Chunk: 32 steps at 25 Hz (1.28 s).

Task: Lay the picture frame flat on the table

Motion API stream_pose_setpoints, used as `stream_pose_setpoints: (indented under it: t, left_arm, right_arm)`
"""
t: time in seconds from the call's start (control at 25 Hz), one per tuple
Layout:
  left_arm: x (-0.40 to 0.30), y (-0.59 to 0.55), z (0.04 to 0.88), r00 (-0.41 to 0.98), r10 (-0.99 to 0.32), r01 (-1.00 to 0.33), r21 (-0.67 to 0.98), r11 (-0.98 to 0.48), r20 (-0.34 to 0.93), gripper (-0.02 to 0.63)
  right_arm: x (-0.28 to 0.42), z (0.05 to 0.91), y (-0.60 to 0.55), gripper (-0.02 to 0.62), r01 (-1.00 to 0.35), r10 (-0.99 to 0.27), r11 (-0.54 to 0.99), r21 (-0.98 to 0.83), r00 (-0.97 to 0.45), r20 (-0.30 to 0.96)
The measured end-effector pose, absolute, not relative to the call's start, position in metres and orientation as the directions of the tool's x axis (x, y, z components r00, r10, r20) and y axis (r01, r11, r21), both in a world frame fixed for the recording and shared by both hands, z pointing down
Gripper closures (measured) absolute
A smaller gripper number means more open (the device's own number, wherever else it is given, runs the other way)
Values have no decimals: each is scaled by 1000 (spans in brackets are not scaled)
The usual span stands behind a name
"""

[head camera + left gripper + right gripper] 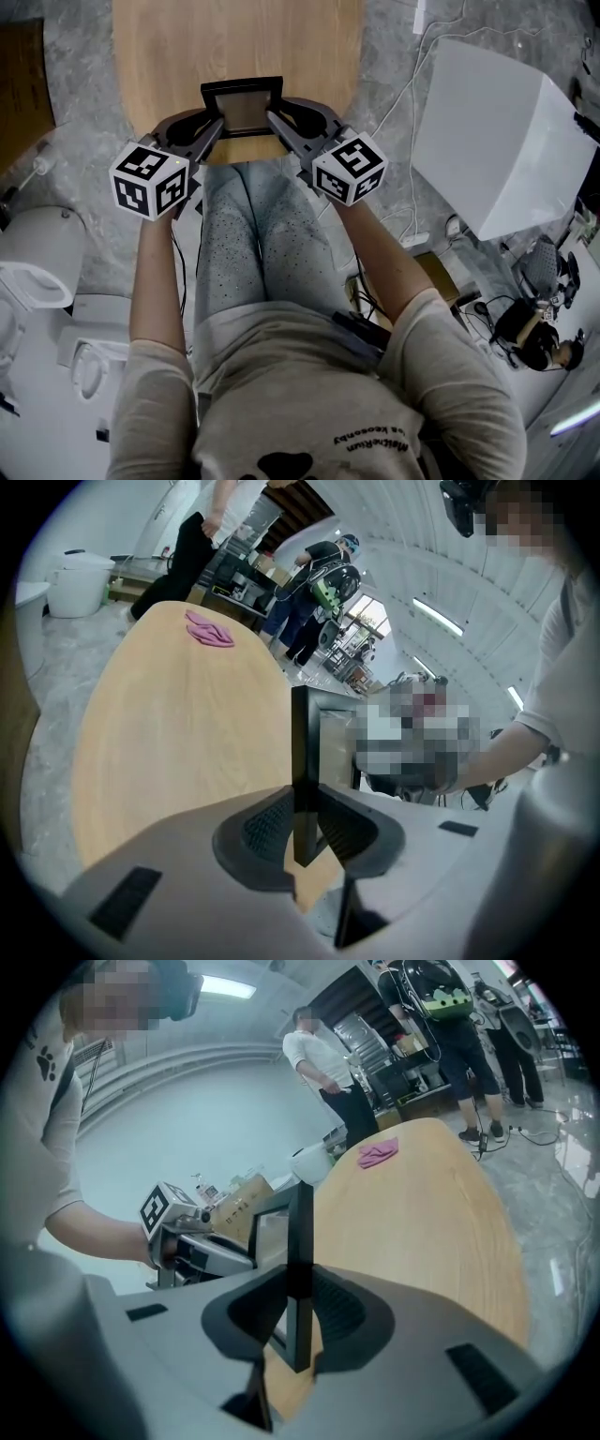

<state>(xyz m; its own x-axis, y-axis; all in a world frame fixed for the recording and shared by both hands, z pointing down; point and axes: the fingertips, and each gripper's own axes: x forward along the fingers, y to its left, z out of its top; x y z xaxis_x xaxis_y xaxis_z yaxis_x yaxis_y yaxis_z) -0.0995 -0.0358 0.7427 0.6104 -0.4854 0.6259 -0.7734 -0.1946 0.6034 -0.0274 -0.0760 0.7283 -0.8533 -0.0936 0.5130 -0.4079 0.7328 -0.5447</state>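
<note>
Bright, even indoor light; shadows faint. White ceiling strip lamps (pixel 437 617) glare in both gripper views, which bend strongly toward black rounded corners. Head view sharp.
</note>
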Motion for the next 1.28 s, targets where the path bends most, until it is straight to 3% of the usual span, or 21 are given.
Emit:
stream_pose_setpoints:
  t: [1.28]
  left_arm:
    - [-107,-49,812,560,-407,-809,582,-82,721,520]
  right_arm:
    - [-34,803,-91,511,-481,-35,673,-563,-780,625]
